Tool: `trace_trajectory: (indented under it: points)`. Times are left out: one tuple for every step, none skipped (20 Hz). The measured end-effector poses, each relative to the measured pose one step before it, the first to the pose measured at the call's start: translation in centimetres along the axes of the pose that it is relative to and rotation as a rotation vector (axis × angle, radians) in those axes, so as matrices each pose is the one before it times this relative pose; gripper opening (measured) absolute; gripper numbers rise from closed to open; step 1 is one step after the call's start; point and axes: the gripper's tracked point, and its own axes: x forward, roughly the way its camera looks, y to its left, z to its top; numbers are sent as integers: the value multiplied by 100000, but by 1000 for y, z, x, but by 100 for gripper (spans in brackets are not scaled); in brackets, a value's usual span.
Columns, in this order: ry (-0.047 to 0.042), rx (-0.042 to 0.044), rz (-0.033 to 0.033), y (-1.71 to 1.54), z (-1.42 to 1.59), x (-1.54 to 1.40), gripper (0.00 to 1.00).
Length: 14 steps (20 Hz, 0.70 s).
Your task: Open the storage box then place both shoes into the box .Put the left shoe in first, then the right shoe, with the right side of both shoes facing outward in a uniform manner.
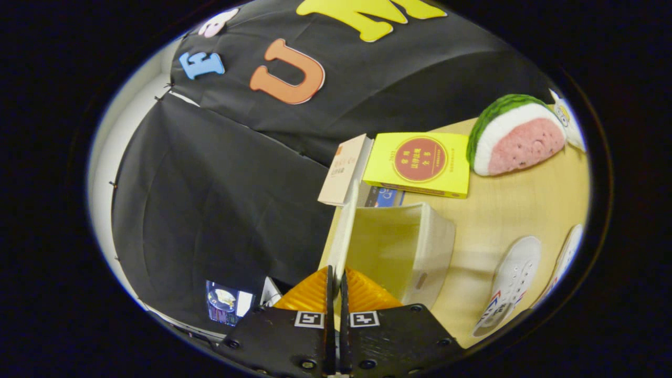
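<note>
Gripper view shows the tool (336,281) pinching the thin raised lid (344,231) of the storage box (420,247), whose cavity gapes open just ahead. Two white shoes (512,281) lie on the table (504,210) beside it; books (417,164) and a watermelon plush (517,134) sit near the far edge.

My view is evenly lit and fairly sharp, bowed strongly toward its rim, with soft shadows beside the box (415,247).

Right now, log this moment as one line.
gripper: shut on lid | storage box: open, nothing inside | shoes: on table, beside box | step: opening
</note>
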Motion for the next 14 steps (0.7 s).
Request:
trace_trajectory:
  points:
    - [-1122, -195, 1080, 1764, 287, 201, 3]
    - [-838, -364, -477, 1407, 270, 501, 3]
    - [-565, -434, -280, 1319, 117, 544, 3]
    - [-90, -216, 1412, 1705, 73, 680, 3]
    - [-27, -447, -181, 1345, 14, 800, 3]
    - [-621, -870, -148, 1282, 47, 796, 3]
    - [-310, -1066, 137, 1432, -13, 1005, 3]
    - [-192, -1237, 567, 1305, -62, 1156, 3]
    - [4, -1153, 169, 1172, -163, 1284, 3]
    - [471, -382, -67, 908, -100, 1229, 3]
    - [181, 12, -225, 1001, -33, 1389, 3]
    - [238, 478, -400, 815, 30, 1322, 3]
    - [460, -233, -701, 832, -108, 1421, 3]
    - [-712, -1584, -1021, 684, 98, 1498, 4]
